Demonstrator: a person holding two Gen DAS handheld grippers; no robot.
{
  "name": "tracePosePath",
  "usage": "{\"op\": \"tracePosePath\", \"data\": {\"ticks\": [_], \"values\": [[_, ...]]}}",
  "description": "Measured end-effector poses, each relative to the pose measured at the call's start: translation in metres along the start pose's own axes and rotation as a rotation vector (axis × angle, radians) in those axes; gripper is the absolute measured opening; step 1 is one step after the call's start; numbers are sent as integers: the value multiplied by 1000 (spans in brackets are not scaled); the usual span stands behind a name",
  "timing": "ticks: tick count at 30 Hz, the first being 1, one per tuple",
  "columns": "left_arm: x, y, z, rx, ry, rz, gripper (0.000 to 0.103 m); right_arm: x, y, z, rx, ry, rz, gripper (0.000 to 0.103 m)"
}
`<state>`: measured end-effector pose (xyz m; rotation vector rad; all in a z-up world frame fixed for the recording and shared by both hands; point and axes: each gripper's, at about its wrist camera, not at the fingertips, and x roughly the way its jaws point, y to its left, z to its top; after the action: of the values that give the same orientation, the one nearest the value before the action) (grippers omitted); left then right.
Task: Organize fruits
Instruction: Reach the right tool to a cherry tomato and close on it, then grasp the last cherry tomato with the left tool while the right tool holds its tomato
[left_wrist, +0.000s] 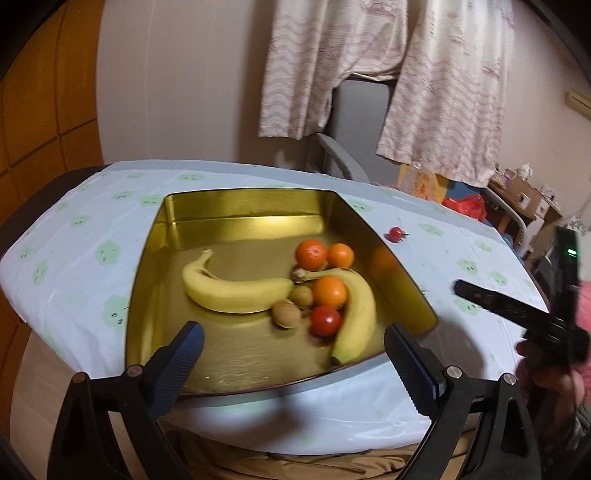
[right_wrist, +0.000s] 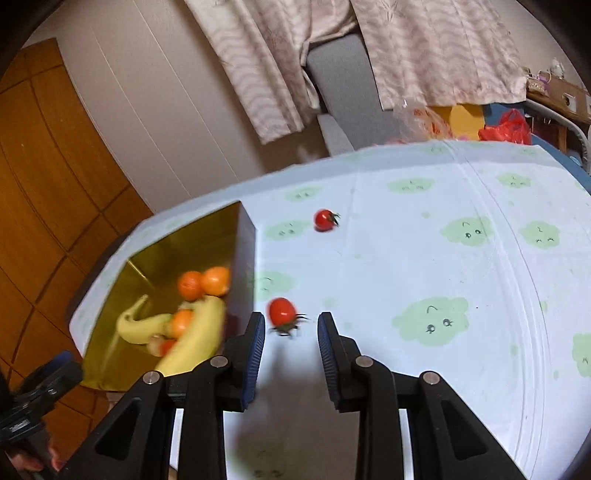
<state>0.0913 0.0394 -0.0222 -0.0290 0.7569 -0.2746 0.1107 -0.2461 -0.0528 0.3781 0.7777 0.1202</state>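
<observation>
A gold tin tray (left_wrist: 243, 206) holds two bananas (left_wrist: 232, 291), three oranges (left_wrist: 312, 254), two brown kiwis (left_wrist: 286, 314) and a red tomato (left_wrist: 325, 320). My left gripper (left_wrist: 293, 334) hovers open over the tray's near edge, holding nothing. In the right wrist view my right gripper (right_wrist: 291, 323) is open on the tablecloth just right of the tray (right_wrist: 243, 258), with a small red tomato (right_wrist: 282, 311) lying between and just ahead of its fingertips. A second tomato (right_wrist: 325, 219) lies farther back on the cloth, also seen as the lone tomato (left_wrist: 396, 234) right of the tray.
A light blue tablecloth with green cloud prints (right_wrist: 443, 258) covers the table. A grey chair (left_wrist: 340, 158) and hanging patterned cloth (left_wrist: 443, 92) stand behind it. Boxes and red bags (right_wrist: 509, 125) clutter the far right. A wooden door (right_wrist: 48, 184) is at left.
</observation>
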Motion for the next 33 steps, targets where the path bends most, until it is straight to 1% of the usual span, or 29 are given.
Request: {"op": "tracePosePath", "data": {"ticks": [4, 8, 13, 15, 17, 20, 22, 23, 27, 29, 31, 33], "values": [[-2, -8, 2, 23, 3, 4, 99, 24, 0, 6, -36, 48, 39, 30], [-2, -10, 3, 27, 12, 19, 99, 50, 5, 13, -96, 84, 47, 30], [0, -10, 8, 26, 15, 18, 99, 73, 9, 13, -132, 154, 76, 29], [2, -12, 11, 27, 18, 7, 99, 76, 5, 13, -113, 157, 108, 29], [7, -19, 19, 44, 27, 2, 99, 74, 3, 12, -107, 150, 120, 27], [16, -37, 34, 89, 35, -15, 99, 70, -3, 10, -118, 139, 107, 27], [23, -51, 45, 126, 39, -30, 99, 66, -12, 11, -92, 125, 104, 27], [27, -59, 52, 144, 43, -41, 100, 62, -19, 12, -77, 113, 95, 27], [54, -96, 85, 196, 63, -93, 103, 43, -47, 17, -49, 39, -47, 27], [72, -116, 102, 213, 78, -123, 103, 35, -62, 19, -17, 12, -99, 27], [92, -134, 117, 238, 94, -138, 103, 31, -76, 18, 27, 2, -127, 27], [118, -153, 131, 255, 124, -137, 103, 29, -87, 15, 65, -6, -120, 27]]}}
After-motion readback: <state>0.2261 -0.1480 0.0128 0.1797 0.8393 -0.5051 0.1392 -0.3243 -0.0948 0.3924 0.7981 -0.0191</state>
